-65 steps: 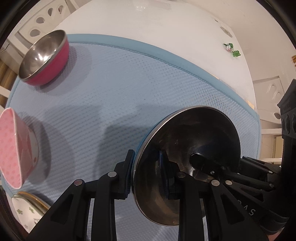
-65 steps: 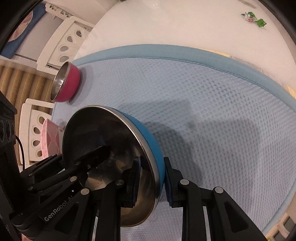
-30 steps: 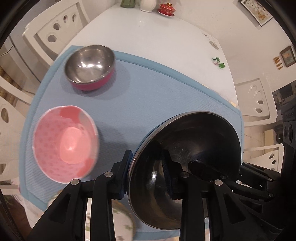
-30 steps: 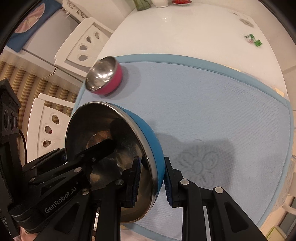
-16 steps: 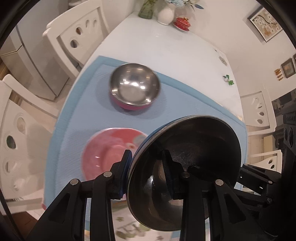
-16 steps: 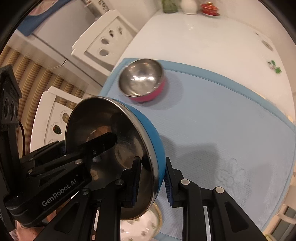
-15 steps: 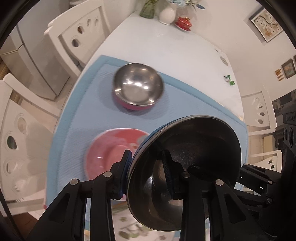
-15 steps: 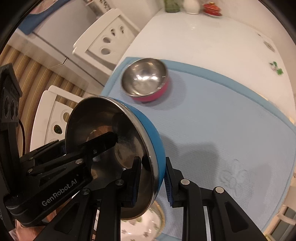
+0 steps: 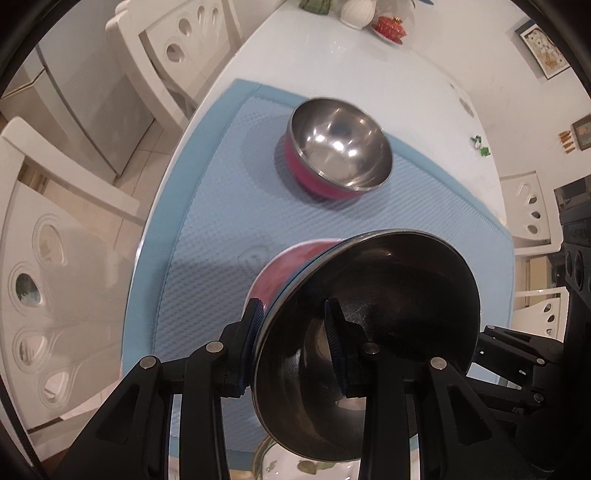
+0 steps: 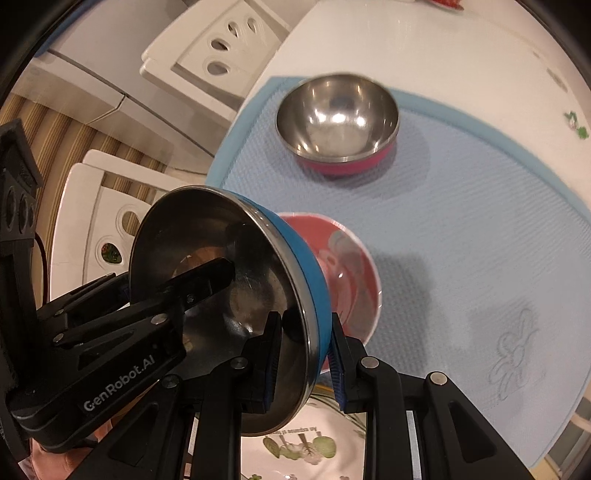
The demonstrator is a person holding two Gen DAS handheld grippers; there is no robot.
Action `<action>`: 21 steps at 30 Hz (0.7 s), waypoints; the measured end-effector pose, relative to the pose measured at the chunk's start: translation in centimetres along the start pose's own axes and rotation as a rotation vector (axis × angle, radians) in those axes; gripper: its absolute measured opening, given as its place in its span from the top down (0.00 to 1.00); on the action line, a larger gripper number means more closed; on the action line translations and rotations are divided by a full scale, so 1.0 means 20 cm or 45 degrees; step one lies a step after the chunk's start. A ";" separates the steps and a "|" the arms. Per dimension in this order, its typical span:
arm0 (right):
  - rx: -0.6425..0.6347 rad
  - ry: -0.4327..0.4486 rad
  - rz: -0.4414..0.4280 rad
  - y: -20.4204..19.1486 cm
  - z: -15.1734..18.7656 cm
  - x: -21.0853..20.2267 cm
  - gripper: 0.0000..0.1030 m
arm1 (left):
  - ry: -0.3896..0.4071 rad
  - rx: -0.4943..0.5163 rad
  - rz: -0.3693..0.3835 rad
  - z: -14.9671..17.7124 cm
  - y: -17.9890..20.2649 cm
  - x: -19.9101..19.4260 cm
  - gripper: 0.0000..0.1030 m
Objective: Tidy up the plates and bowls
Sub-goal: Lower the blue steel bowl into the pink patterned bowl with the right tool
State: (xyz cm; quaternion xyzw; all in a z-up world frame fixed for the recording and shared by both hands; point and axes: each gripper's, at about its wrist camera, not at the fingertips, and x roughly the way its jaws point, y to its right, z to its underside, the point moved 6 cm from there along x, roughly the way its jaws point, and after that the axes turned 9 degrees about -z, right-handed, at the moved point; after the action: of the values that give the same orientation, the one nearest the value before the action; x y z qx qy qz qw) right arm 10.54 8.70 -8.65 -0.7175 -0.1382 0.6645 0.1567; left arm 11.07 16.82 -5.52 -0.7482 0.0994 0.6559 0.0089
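Both grippers hold one steel bowl with a blue outside in the air, tilted on edge. My left gripper is shut on its left rim. My right gripper is shut on its right rim. Under it on the blue mat stands a pink patterned bowl, partly hidden. Farther back stands a steel bowl with a magenta outside. A white floral plate lies at the mat's near edge.
The mat lies on a white table. White chairs stand on the left and right sides. A vase and a red lidded dish stand at the far end. A small green trinket lies on the right.
Both grippers have lifted the blue steel bowl higher and carried it left, over the pink bowl. The magenta bowl and table's far end have come into fuller view.
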 end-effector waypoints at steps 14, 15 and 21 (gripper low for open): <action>0.067 -0.075 -0.070 0.08 0.00 0.15 0.77 | -0.058 -0.053 -0.004 0.05 -0.04 0.13 0.71; 0.068 -0.077 -0.071 0.09 0.00 0.14 0.77 | -0.060 -0.052 -0.005 0.05 -0.04 0.13 0.71; 0.066 -0.084 -0.071 0.09 -0.02 0.16 0.77 | -0.067 -0.081 0.012 0.06 -0.04 0.16 0.71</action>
State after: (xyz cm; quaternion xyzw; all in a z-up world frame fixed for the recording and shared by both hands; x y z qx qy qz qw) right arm 11.11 8.28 -12.36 -0.6867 -0.1461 0.6866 0.1891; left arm 10.47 17.38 -8.87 -0.7301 0.0819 0.6783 -0.0153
